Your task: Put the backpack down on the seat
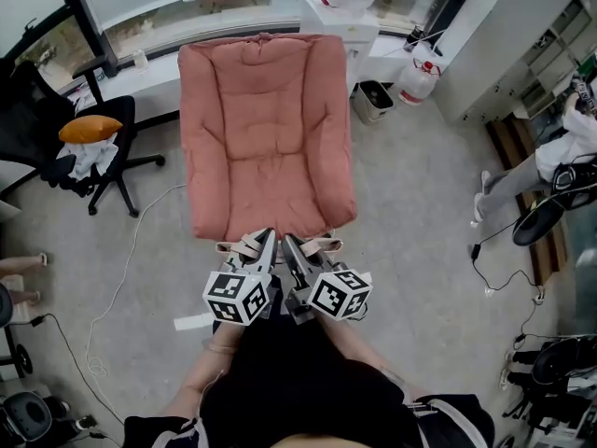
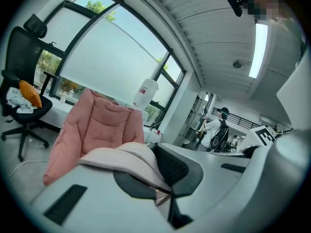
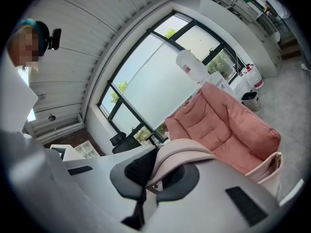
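A pink padded seat stands just ahead of me, its front edge close to both grippers. My left gripper and right gripper are side by side, each shut on a beige strap of the backpack. The left gripper view shows the strap pinched in the left gripper, with the seat beyond. In the right gripper view the other strap arches out of the right gripper, and part of the beige bag hangs low before the seat. The bag's body is mostly hidden under the grippers.
A black office chair with an orange cushion stands left of the seat. A small bin and a water jug sit at the back right. Cables cross the floor. A person is at the far right.
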